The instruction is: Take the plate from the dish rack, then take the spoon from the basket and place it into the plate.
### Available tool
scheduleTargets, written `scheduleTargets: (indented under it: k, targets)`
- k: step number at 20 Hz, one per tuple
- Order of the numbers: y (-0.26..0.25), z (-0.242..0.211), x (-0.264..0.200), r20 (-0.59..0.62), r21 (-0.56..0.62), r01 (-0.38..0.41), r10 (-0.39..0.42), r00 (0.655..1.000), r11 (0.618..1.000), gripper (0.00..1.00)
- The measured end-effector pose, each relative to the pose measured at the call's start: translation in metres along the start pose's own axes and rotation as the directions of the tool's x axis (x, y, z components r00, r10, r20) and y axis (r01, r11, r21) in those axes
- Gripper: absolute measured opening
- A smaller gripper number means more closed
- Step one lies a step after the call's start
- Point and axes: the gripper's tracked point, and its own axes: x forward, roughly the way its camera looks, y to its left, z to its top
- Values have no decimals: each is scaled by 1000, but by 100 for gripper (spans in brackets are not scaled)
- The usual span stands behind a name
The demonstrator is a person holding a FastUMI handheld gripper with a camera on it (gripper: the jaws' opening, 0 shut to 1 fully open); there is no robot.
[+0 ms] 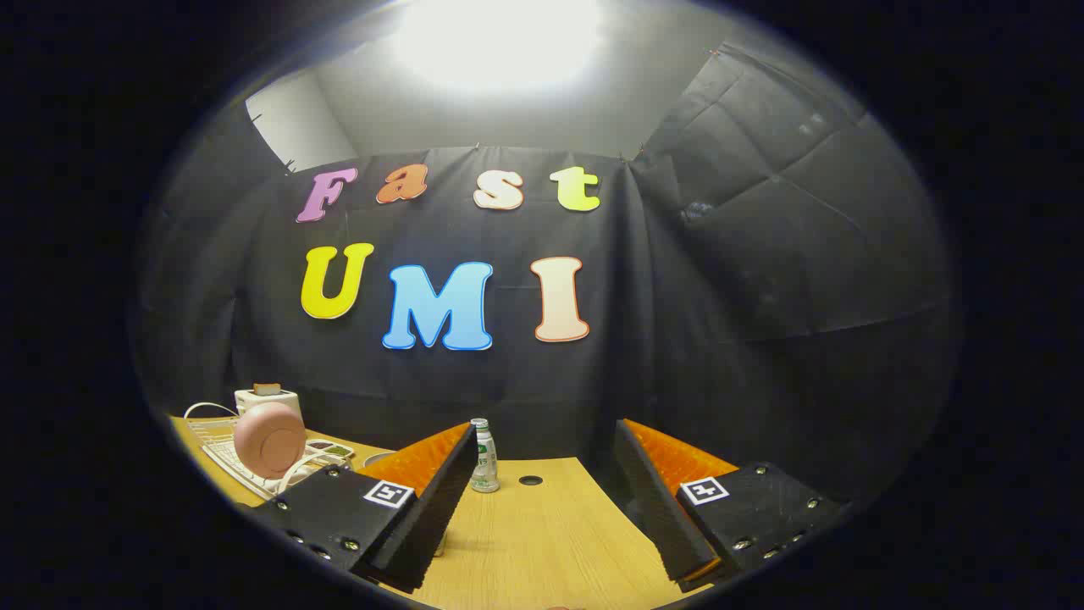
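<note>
Black cloth closes the booth behind a pale wooden table [542, 542], lit from a bright lamp overhead. The gripper [542, 500] is held with its fingers spread wide, nothing between them, only bare tabletop showing in the gap. Just beyond the left finger, at about eleven o'clock from the gap, a small white bottle with a green label [484, 457] stands upright, and a dark round hole [531, 480] is seen in the table just beside it.

A pink plate [269, 439] is stood on edge in a white wire dish rack [241, 462], well off at about ten o'clock, past the left finger. Its base is turned towards the camera. It is judged stiff, smooth and probably slippery, possibly breakable; a pinch across the upper rim is judged the soundest hold, with a straight lift out of the wires. A white boxy object [266, 397] stands behind the rack. The spoon and basket cannot be made out.
</note>
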Motion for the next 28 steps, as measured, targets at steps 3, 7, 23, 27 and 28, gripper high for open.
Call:
scheduleTargets:
  k: [3,7,23,27,28]
  targets:
    - [36,19,-31,-28,17,-22,22,999,1000,99]
    - [101,43,-57,-49,31,-81,82,995,996,99]
    - [336,108,1,4,175,-416,422,907,892,99]
    - [368,66,50,-124,177,-427,451,884,887,99]
    - [374,53,62,-163,178,-422,450,878,889,99]
